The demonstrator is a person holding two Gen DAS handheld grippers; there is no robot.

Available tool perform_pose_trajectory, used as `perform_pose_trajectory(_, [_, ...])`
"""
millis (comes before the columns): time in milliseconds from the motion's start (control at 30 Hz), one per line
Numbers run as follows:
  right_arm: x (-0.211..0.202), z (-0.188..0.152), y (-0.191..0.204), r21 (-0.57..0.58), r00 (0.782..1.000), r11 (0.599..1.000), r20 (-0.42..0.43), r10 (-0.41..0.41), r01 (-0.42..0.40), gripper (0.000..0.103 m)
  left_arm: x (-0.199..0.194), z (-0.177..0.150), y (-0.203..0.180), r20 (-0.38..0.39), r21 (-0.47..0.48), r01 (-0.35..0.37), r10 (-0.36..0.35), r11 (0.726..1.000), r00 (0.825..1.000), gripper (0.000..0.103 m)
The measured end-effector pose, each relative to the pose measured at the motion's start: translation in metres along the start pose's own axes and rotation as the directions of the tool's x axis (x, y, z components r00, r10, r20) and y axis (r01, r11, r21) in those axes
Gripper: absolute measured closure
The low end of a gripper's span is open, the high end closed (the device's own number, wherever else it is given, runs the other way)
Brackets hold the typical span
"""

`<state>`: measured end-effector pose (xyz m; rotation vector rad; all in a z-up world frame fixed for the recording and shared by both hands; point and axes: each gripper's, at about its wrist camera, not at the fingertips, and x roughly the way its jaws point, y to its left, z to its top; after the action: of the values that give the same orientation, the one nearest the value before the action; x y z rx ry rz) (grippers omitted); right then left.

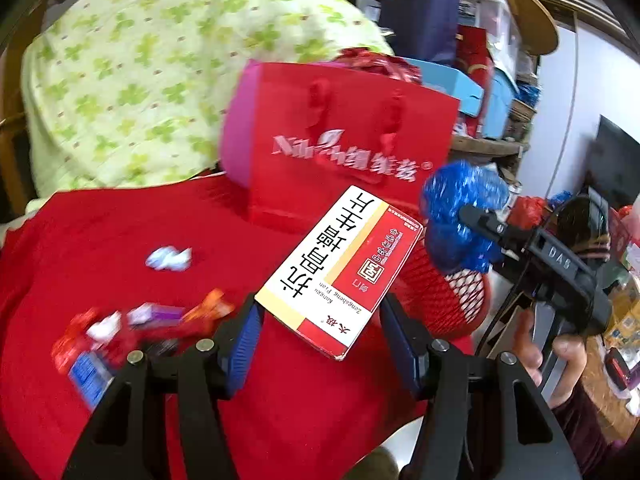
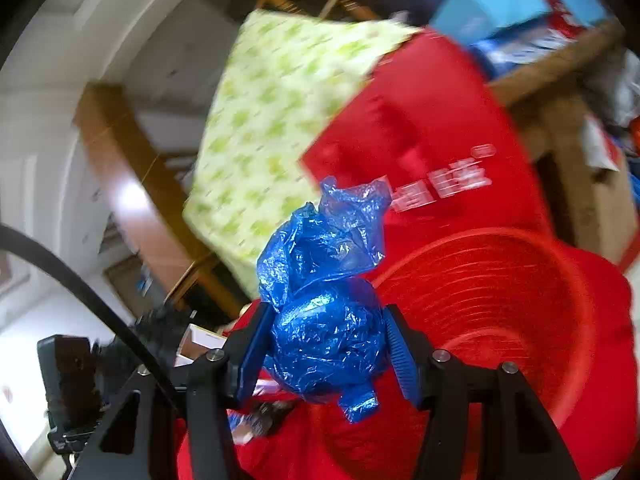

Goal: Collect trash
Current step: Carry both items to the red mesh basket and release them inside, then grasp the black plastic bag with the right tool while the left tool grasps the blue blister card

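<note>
My left gripper [image 1: 320, 320] is shut on a white and red medicine box [image 1: 340, 268] and holds it above the red cloth [image 1: 120, 216], next to the red mesh basket [image 1: 448, 296]. My right gripper [image 2: 326, 340] is shut on a crumpled blue plastic bag [image 2: 324, 304] and holds it beside the rim of the red basket [image 2: 500, 300]. The blue bag [image 1: 460, 208] also shows in the left wrist view, above the basket. A crumpled white tissue [image 1: 169, 259] and several small wrappers [image 1: 132, 328] lie on the cloth to the left.
A red paper gift bag [image 1: 340, 140] stands behind the basket. A green patterned cushion [image 1: 160, 68] leans at the back left. Cluttered wooden shelves [image 1: 492, 80] with boxes stand at the back right.
</note>
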<state>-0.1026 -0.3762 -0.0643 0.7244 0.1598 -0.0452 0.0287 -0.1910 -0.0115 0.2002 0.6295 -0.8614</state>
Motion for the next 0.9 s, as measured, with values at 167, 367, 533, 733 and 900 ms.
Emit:
perform_pose_trajectory(167, [-0.008,0.010,-0.032,0.088,0.997,0.993,0.012,-0.079,0.077,0.041,0.035,0.024,-0.037,-0.033,0.031,0.012,-0.011,0.999,0.999,0.040])
perform_pose_trajectory(367, [-0.008,0.022,-0.056,0.150,0.994,0.983,0.021,-0.107,0.102,0.030,0.072,0.021,-0.059,-0.108,0.052,0.004,0.002,0.999,0.994,0.037])
perform_pose_trajectory(533, [-0.008,0.017,-0.045,0.119,0.995,0.989,0.034,-0.089,0.084,0.030,0.064,0.001,-0.044,-0.121,0.015,0.016,-0.014,1.000,0.993,0.037])
perform_pose_trajectory(733, [0.007,0.007,0.003,-0.005,0.999,1.000,0.044,-0.007,0.008,0.030,0.028,-0.041,0.013,-0.136,-0.090,-0.050,0.037,0.995,0.990,0.037])
perform_pose_trajectory(900, [0.023,-0.011,0.058,-0.113,0.991,0.985,0.021,0.135,-0.131,0.030,-0.012,-0.075,0.079,-0.138,-0.209,-0.167,0.140,0.964,0.980,0.037])
